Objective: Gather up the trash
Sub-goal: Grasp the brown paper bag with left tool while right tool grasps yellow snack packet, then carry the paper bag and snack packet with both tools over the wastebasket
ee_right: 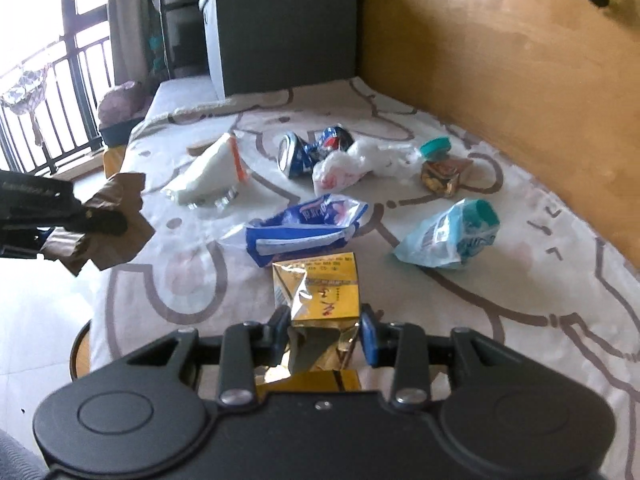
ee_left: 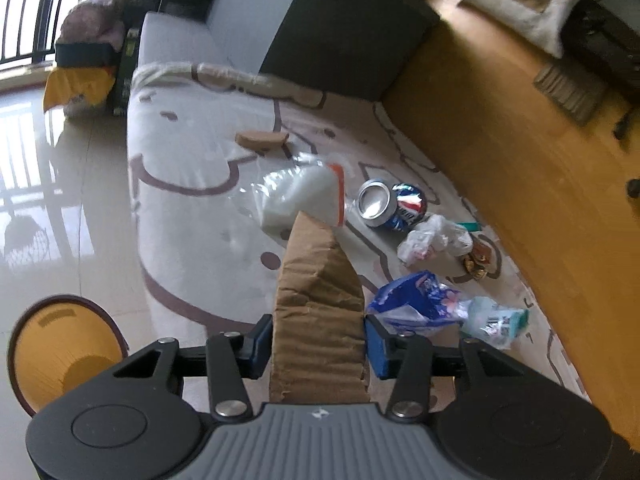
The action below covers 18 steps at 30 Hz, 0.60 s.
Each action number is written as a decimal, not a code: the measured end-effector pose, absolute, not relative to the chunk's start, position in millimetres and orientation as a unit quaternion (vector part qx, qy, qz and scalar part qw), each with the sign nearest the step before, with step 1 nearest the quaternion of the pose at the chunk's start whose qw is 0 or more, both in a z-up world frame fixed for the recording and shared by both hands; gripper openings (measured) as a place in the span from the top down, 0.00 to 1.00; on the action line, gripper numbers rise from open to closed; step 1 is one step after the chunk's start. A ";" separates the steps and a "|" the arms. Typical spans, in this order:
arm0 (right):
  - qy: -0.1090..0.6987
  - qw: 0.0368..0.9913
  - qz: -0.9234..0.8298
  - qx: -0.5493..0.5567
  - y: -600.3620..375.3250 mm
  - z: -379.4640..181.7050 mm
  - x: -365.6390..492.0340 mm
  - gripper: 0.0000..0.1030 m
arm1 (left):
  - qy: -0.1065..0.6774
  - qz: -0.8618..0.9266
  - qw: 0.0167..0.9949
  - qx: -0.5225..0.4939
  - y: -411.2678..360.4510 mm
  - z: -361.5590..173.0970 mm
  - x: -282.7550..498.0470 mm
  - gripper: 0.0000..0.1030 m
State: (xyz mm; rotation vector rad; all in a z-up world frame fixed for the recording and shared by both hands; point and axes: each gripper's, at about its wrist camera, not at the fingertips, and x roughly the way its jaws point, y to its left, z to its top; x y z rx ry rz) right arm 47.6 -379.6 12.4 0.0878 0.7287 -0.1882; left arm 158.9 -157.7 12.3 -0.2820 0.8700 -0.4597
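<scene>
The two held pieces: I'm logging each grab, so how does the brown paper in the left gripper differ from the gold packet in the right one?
The brown paper piece is matte, creased and plain; the gold packet is shiny foil with printed text. The brown paper piece stands well past the left gripper to a peak; the gold packet juts from the right gripper flatter, torn open near the jaws. Both are clamped between blue pads, off the rug.

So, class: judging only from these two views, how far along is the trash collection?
Done: nothing shows as binned; the yellow bin looks empty from here. In hand: the left gripper is shut on a piece of cardboard, and the right gripper is shut on a gold wrapper. Left on the rug: crushed can, blue wrapper, teal packet, white plastic bag, and other litter.
</scene>
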 end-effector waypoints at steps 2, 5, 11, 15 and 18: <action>0.347 0.932 -0.091 0.042 -373.3 19.1 42.8 0.64 | 0.405 -0.221 0.877 -0.132 -148.5 21.8 150.0 0.53; 0.337 0.937 -0.086 0.042 -362.3 29.5 39.2 0.64 | 0.390 -0.219 0.885 -0.127 -131.9 34.8 137.1 0.53; 0.320 0.944 -0.075 0.032 -334.3 48.0 43.3 0.64 | 0.372 -0.202 0.898 -0.118 -94.1 53.8 118.2 0.53; 0.315 0.947 -0.059 0.023 -311.9 53.8 57.6 0.64 | 0.364 -0.186 0.905 -0.116 -67.0 60.7 112.5 0.53; 0.314 0.948 -0.042 0.020 -293.1 54.8 72.2 0.64 | 0.361 -0.167 0.911 -0.113 -44.7 61.7 113.0 0.53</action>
